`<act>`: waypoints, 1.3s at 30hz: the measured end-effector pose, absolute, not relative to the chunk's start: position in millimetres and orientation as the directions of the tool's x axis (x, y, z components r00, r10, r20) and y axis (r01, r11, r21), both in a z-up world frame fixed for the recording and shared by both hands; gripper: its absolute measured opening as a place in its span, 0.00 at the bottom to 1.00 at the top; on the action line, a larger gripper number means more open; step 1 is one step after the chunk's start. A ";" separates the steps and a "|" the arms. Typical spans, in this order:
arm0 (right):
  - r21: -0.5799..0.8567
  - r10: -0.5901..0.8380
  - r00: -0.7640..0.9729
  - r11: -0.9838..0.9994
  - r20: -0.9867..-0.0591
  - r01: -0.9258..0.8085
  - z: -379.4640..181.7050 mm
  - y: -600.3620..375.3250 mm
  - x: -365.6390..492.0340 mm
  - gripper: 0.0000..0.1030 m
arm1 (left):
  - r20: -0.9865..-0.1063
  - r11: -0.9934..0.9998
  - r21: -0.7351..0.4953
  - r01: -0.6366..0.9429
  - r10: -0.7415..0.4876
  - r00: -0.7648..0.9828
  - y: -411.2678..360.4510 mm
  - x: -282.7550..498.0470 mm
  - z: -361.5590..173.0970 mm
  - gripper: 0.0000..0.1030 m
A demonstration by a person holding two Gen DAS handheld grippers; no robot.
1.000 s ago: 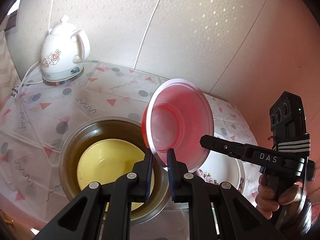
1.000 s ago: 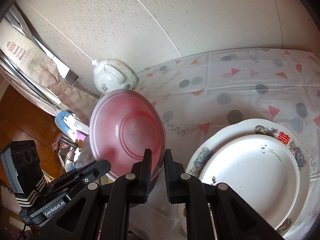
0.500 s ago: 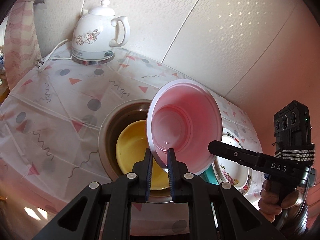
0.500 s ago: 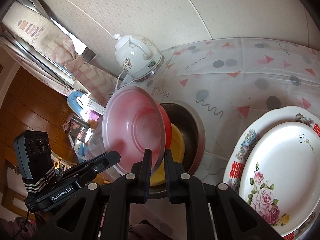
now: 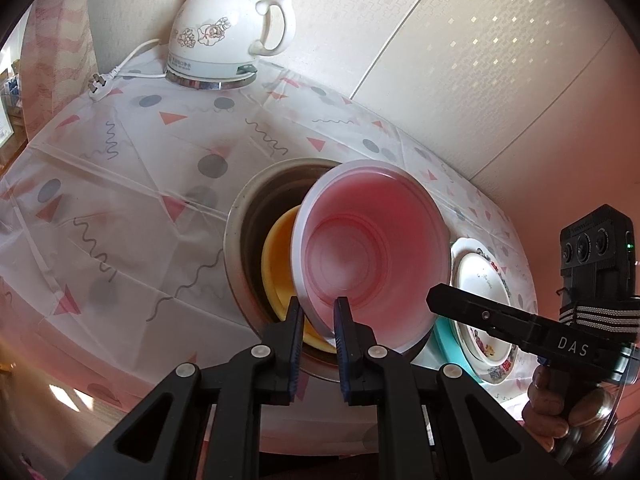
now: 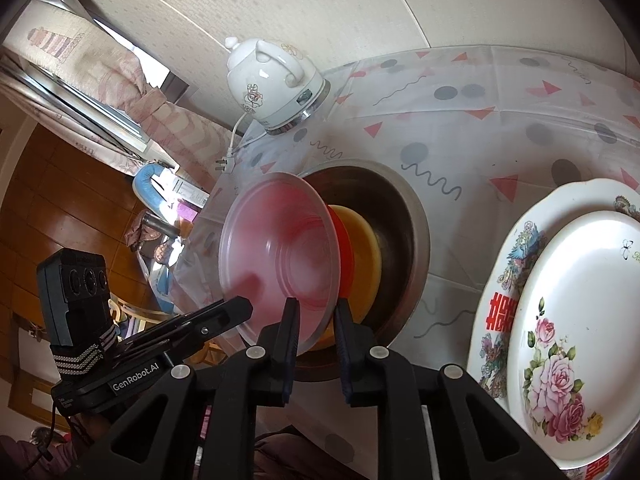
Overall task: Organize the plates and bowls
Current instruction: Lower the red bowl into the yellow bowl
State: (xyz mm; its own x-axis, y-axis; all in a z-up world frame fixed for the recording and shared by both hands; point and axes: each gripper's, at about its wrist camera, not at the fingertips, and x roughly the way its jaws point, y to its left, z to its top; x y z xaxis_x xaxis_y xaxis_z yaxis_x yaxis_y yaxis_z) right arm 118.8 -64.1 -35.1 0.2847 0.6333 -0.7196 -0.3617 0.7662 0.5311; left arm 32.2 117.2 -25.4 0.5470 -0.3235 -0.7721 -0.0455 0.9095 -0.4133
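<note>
- We hold the pink bowl (image 5: 368,256) tilted on edge above the steel basin (image 5: 248,216); its open side faces the left wrist camera.
- Our left tool (image 5: 317,322) is clenched on the near rim of the pink bowl, one finger on each side of the rim.
- Our right tool (image 6: 313,322) grips the same bowl (image 6: 280,256) at its lower rim; its jaws stand narrow with the rim between them.
- A yellow bowl (image 5: 280,264) sits inside the steel basin, just behind the pink bowl.
- In the right wrist view, a white plate (image 6: 580,320) lies on a larger flowered plate (image 6: 504,280), to the right of the basin (image 6: 404,216) and apart from it.
- The desk (image 5: 120,184) carries a translucent white cover printed with pink triangles, grey dots and squiggles.
- A white kettle (image 5: 224,36) stands on its base at the far corner of the desk, against the wall; its cord and plug (image 5: 98,84) lie on the cover, unplugged.
- The wall (image 5: 460,60) is pale and panelled, with a fine pattern.
- A pink striped curtain (image 6: 80,68) hangs left of the desk, above a brown wooden floor (image 6: 52,184).
</note>
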 end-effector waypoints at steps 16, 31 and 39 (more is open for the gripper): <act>0.467 0.569 0.314 0.814 -0.760 -0.345 -40.6 -65.9 128.1 0.21 | -0.809 0.936 -0.344 -0.071 -0.257 0.528 112.1 47.1 -32.3 0.17; 0.269 0.437 0.384 0.868 -0.814 -0.417 -40.6 -47.0 131.5 0.13 | -0.815 0.980 -0.193 -0.055 -0.129 0.565 102.8 49.5 -32.5 0.18; 0.221 0.405 0.402 0.876 -0.822 -0.429 -42.0 -41.0 135.4 0.12 | -0.796 0.984 -0.173 -0.052 -0.109 0.595 104.4 46.2 -28.9 0.22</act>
